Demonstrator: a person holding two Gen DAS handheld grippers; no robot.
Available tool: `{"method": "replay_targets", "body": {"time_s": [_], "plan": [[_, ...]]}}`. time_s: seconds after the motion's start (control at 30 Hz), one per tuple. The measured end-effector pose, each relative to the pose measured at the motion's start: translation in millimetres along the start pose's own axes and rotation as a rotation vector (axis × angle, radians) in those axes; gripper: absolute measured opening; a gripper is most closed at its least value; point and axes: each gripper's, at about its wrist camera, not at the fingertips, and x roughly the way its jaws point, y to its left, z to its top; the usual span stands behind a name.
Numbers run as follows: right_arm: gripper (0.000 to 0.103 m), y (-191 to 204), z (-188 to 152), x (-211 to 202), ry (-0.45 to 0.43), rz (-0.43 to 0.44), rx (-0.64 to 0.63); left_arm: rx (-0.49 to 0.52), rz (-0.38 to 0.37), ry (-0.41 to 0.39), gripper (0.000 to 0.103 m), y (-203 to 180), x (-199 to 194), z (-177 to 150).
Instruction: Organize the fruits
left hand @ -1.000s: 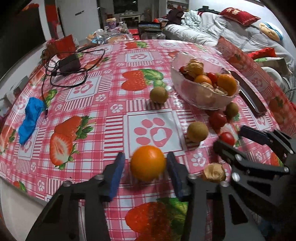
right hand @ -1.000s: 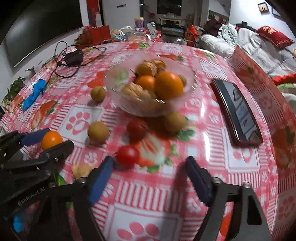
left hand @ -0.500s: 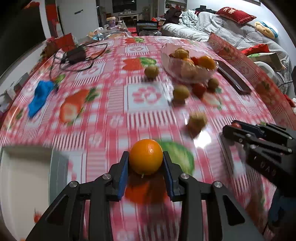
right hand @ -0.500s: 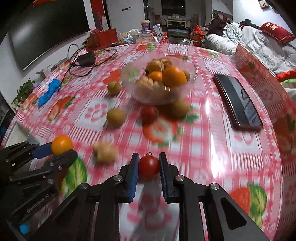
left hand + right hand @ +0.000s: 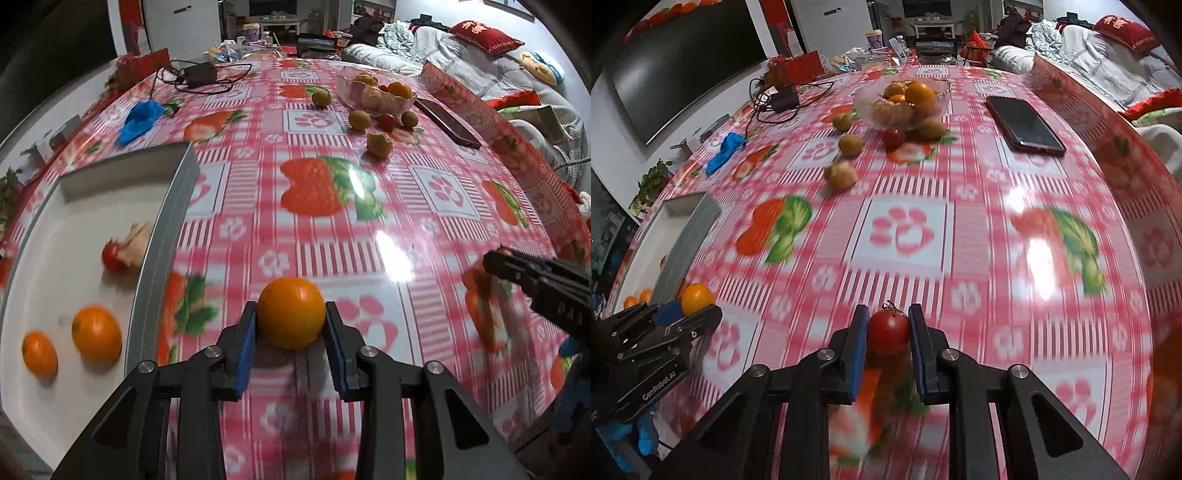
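My left gripper (image 5: 291,325) is shut on an orange (image 5: 291,313) and holds it above the table, just right of a white tray (image 5: 155,236). The tray holds two oranges (image 5: 96,334), a small tomato (image 5: 112,254) and a walnut-like piece (image 5: 136,238). My right gripper (image 5: 888,336) is shut on a red tomato (image 5: 888,331), above the tablecloth near the front edge. A glass bowl (image 5: 866,101) of fruit stands at the far side, with loose kiwis (image 5: 851,144), a tomato (image 5: 892,137) and a walnut (image 5: 841,175) around it.
A black phone (image 5: 1023,125) lies right of the bowl. A charger with cable (image 5: 783,99) and a blue cloth (image 5: 724,152) lie far left. The left gripper shows in the right wrist view (image 5: 687,310) beside the tray (image 5: 683,236).
Both grippers closed on their fruit, lifted it and drew back toward the table's near side. The white tray has come into view on the left.
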Motion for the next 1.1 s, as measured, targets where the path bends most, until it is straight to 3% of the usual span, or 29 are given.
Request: {"method": "replay_targets", "body": {"time_s": [0.33,1.1], "plan": [[0.023,5,-32,-13,0.004,0.009,0.037,-0.002,0.008,-0.009,0.037,-2,-12,-20],[0.023,11,-34,-12,0.004,-0.010,0.020,-0.002,0.009,-0.010,0.038,-1,-12,-21]]}}
